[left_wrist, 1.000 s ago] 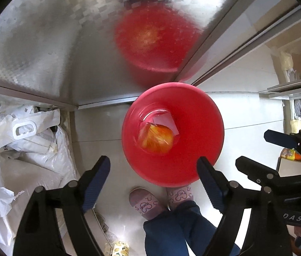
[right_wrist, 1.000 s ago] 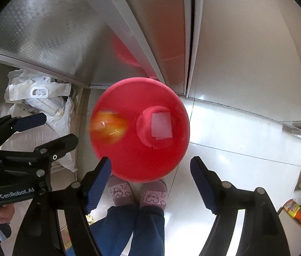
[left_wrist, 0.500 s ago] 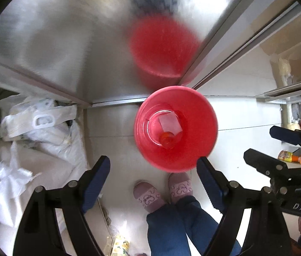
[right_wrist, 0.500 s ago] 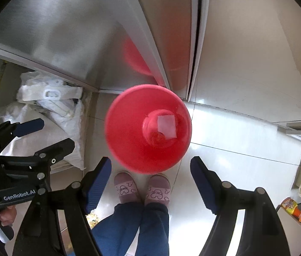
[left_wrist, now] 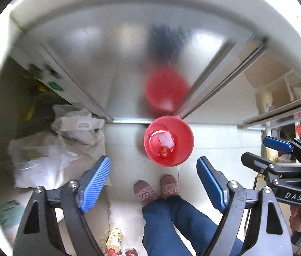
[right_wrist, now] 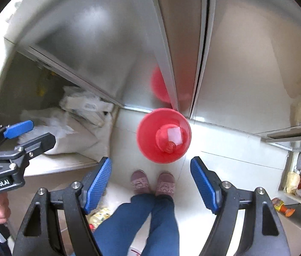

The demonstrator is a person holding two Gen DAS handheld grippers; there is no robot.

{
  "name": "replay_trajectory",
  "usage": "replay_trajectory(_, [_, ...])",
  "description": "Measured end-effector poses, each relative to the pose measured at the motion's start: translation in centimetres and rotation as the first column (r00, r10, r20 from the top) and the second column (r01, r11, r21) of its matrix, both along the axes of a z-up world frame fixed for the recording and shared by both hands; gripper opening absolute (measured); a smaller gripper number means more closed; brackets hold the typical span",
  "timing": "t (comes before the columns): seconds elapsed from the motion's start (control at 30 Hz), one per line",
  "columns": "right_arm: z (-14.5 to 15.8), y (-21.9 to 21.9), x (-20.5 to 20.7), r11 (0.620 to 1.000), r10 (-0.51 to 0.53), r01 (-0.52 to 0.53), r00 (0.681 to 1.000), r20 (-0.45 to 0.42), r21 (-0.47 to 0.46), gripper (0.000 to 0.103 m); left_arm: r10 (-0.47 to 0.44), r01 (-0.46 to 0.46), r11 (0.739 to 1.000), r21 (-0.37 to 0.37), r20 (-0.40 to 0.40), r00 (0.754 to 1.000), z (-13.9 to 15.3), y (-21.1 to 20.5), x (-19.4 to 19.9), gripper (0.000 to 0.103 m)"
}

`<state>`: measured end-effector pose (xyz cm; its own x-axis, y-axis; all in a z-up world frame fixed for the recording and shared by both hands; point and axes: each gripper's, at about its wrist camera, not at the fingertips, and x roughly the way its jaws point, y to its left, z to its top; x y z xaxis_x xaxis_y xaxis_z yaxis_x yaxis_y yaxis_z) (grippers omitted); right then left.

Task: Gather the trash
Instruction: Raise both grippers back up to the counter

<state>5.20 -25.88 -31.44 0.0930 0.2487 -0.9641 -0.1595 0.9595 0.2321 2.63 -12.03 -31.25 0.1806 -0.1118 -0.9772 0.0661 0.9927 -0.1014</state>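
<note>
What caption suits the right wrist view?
Open right gripper above a red bin on the floor.

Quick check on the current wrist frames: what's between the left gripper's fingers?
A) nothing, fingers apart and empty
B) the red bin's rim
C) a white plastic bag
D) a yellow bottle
A: the left gripper has its blue pads wide apart with only floor and the person's slippers seen through the gap; the red bin sits on the floor well below it, untouched.
</note>
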Motion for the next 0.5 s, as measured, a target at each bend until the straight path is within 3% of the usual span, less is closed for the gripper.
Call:
replay_trajectory(0.23, [9.3,1.4,0.6,0.999,0.014,-0.02,0.992,0.122,0.046,0.074,0.103,-0.1,0.994,-0.05,0.071,0.992,8.4,2.6,-1.1,0.082])
replay_trajectory(0.5, [16.7,4.4,2.3,0.992,0.065,-0.09,0.964,0.258,0.086,0.076,0.153,-0.159,0.987,0.011,0.216,0.964,16.2,5.9,-1.3,0.082])
